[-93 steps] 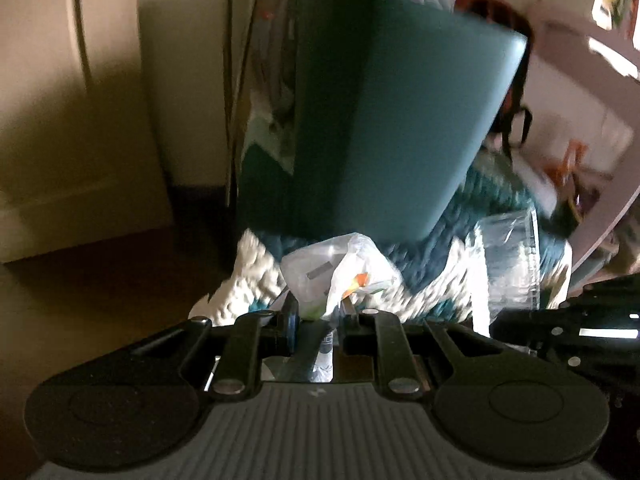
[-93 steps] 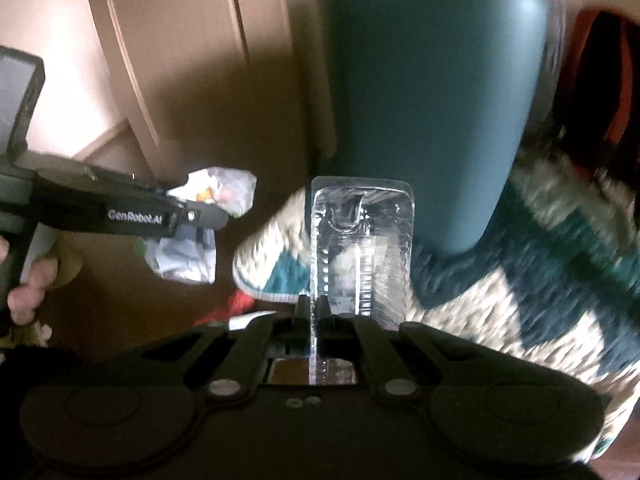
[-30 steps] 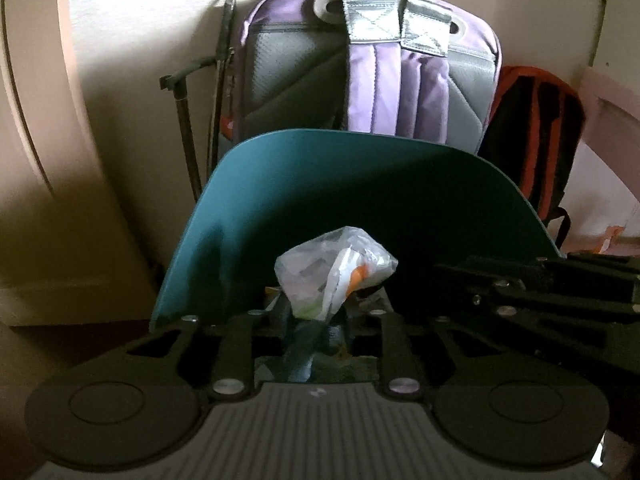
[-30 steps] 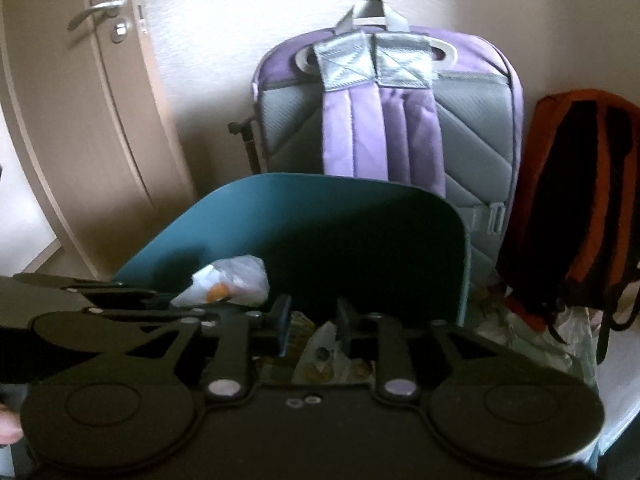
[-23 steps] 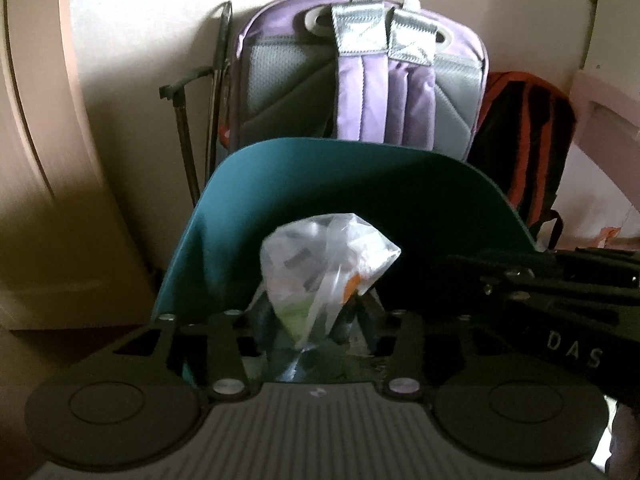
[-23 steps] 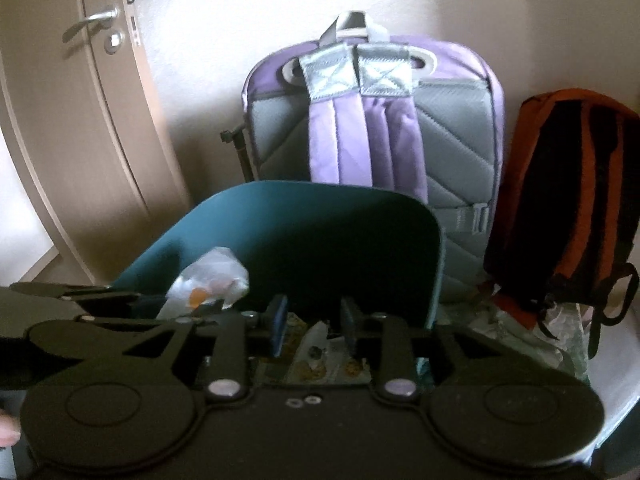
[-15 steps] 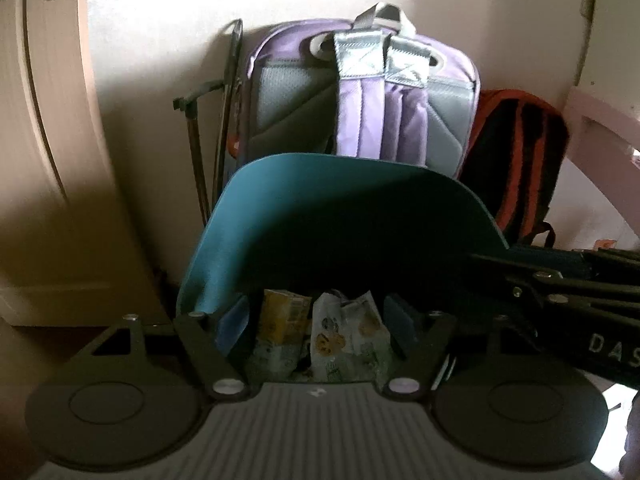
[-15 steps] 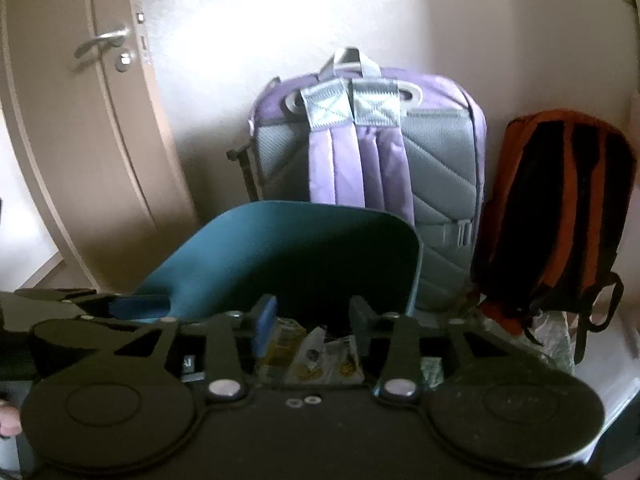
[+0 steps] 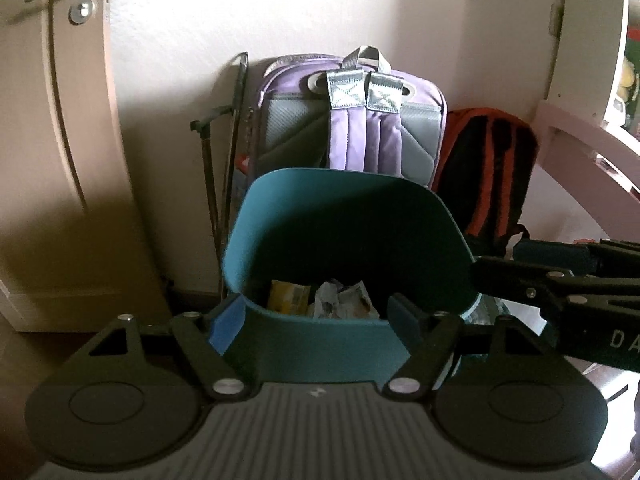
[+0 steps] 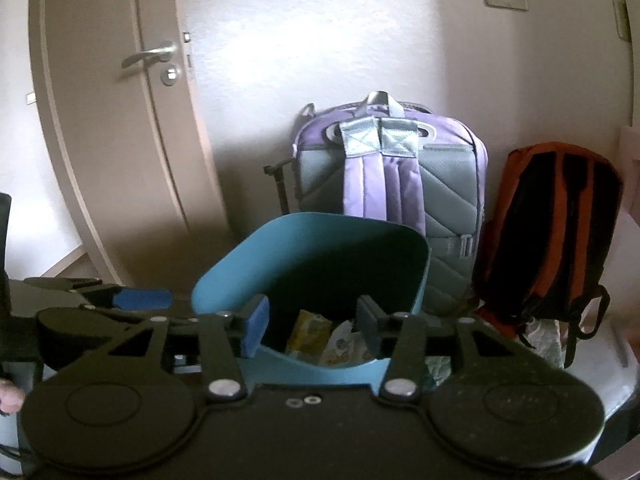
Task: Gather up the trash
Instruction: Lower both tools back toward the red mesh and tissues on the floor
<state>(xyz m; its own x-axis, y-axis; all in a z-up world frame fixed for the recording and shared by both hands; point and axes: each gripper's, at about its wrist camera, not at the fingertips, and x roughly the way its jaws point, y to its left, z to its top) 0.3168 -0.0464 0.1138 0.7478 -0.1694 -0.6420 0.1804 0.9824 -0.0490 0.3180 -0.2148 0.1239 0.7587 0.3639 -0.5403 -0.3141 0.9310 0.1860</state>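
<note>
Against a pale wall stand a purple backpack [image 9: 352,128] and an orange-black backpack [image 10: 552,232], with the teal bin [image 9: 348,240] in front of them. Both grippers angle downward over the bin's near rim: the left gripper [image 9: 316,316] and the right gripper [image 10: 310,320] have just been opening, jaws spread with nothing between them. Trash [image 9: 320,298], wrappers and a yellow packet, lies on the bin's bottom

Teal bin [image 9: 320,344], lilac-grey backpack [image 9: 360,128], orange-black backpack [image 9: 486,168].
</note>
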